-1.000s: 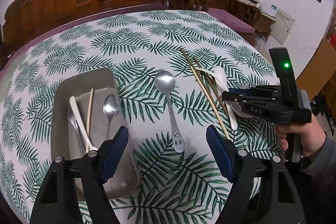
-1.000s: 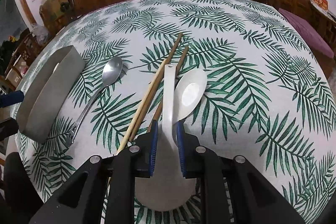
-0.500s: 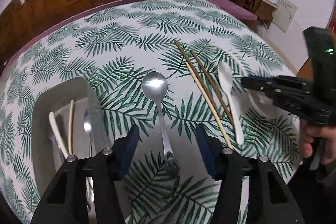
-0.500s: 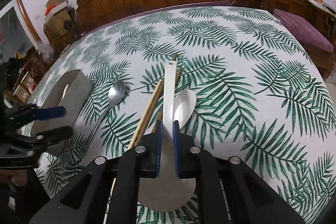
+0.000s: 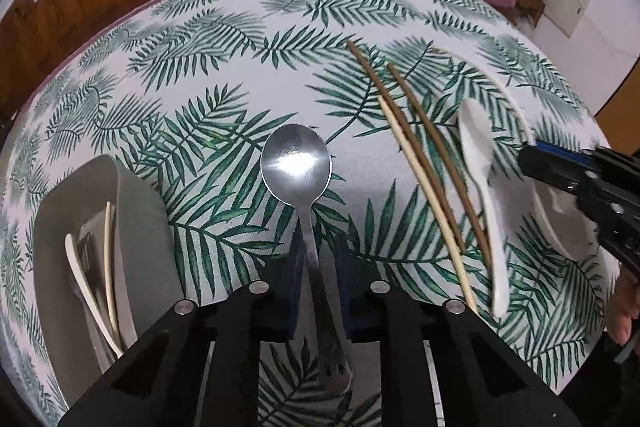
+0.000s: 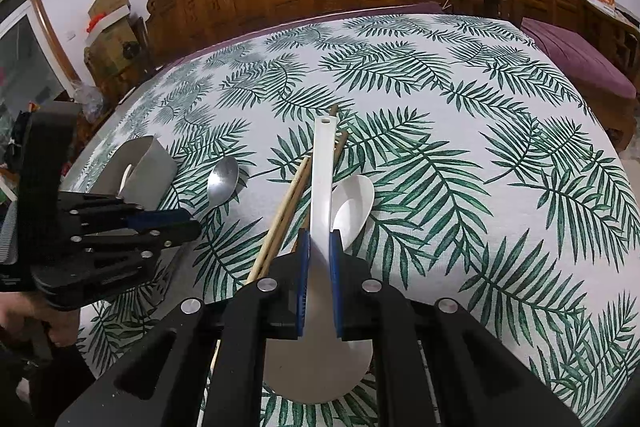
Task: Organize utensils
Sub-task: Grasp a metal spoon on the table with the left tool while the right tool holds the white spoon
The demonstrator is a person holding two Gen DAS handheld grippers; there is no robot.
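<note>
Utensil sort, both of my tools loaded.
My left gripper (image 5: 318, 291) has just closed on the steel spoon (image 5: 298, 167); right gripper (image 6: 319, 271) clamps the white ladle (image 6: 322, 163).

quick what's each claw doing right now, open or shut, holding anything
Left claw: has just been closing, now shut on the metal spoon handle.
Right claw: shut on the white ladle.

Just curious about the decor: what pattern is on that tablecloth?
Green palm or fern leaves on a white tablecloth, clearest in the right wrist view.
</note>
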